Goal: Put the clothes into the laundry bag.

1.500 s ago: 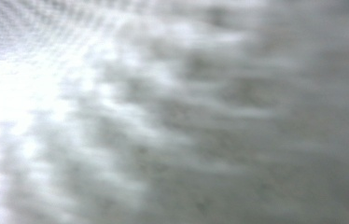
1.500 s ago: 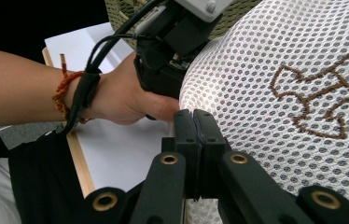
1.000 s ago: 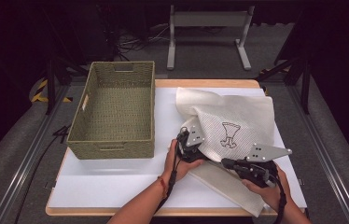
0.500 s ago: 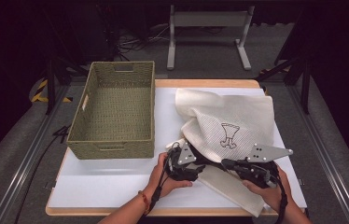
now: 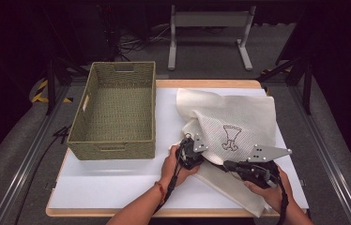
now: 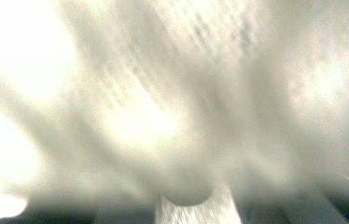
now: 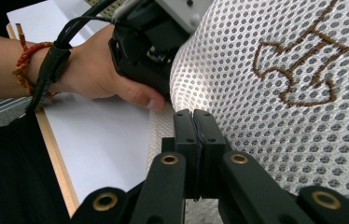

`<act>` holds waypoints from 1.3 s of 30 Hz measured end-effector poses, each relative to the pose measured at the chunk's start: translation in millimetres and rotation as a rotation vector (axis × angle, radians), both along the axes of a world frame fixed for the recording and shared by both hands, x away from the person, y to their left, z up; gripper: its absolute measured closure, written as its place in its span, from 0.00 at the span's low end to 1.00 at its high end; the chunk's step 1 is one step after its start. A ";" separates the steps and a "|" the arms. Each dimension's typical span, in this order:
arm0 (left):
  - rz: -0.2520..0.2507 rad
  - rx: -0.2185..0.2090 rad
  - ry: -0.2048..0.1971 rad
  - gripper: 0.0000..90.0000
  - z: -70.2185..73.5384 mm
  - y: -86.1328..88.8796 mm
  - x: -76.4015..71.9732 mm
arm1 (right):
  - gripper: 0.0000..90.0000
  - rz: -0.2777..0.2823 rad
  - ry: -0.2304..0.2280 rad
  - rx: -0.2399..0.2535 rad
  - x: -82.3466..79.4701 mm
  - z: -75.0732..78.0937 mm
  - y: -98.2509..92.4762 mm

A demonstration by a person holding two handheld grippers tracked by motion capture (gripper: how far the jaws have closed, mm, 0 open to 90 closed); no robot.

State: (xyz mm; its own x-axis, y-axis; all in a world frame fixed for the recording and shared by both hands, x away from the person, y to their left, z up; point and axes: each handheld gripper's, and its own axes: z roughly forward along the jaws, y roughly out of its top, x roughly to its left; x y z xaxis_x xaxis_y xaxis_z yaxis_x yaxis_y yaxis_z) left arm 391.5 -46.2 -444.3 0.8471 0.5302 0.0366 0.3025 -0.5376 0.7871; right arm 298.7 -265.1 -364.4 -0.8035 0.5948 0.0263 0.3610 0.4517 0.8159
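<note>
A cream mesh cloth [image 5: 232,126] (brown emblem stitched on top) lies crumpled on the tabletop's [image 5: 117,178] right half. The right gripper [image 7: 194,122] pinches its near edge, jaws closed. The left gripper [image 5: 190,152] presses into its left edge, grip unclear. A woven basket [image 5: 89,140] sits left.

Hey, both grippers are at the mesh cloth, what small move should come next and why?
Probably lift the near edge of the cloth slightly with both grippers. The right gripper looks shut at that edge, and the left gripper is pressed into the fabric beside it, so a short joint lift would likely free it for folding or for the basket.
</note>
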 end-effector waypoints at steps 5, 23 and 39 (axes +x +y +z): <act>0.029 -0.139 -0.002 0.91 7.9 0.7 7.6 | 1.00 0.004 0.002 0.010 -0.2 0.9 0.2; 0.173 -0.110 -0.087 0.85 -0.4 -14.5 26.7 | 1.00 -0.013 0.034 -0.015 4.4 -7.5 1.9; -0.043 -0.157 -0.017 0.29 3.7 29.7 -10.2 | 1.00 -0.006 0.008 -0.007 -0.9 -0.4 3.0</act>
